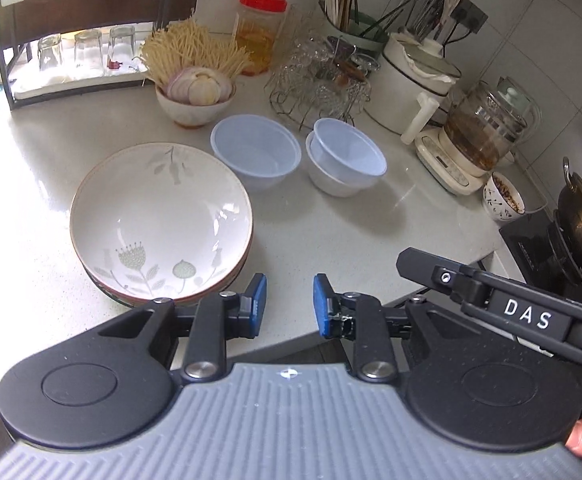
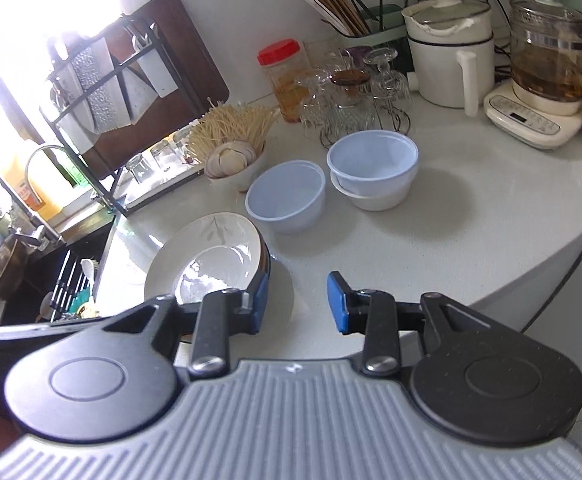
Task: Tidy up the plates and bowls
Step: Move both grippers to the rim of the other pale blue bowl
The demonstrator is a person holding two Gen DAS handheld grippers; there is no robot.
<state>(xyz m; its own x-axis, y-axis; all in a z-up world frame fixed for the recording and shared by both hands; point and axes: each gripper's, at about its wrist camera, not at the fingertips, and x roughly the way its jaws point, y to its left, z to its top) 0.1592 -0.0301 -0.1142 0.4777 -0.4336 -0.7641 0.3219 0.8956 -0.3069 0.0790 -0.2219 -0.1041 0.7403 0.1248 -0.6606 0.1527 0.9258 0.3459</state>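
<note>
Countertop (image 1: 371, 232) of pale stone, tiled wall (image 1: 531, 20) behind.

White tiled wall (image 1: 531, 52); pale countertop (image 1: 371, 232); bright window (image 2: 31, 8).

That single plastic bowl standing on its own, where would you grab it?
By the rim of the lone plastic bowl, from above on its near side, one pad inside and one outside. It stands upright and open, its wall is thin, and its body looks too wide for the left tongs, which are open and empty.
</note>
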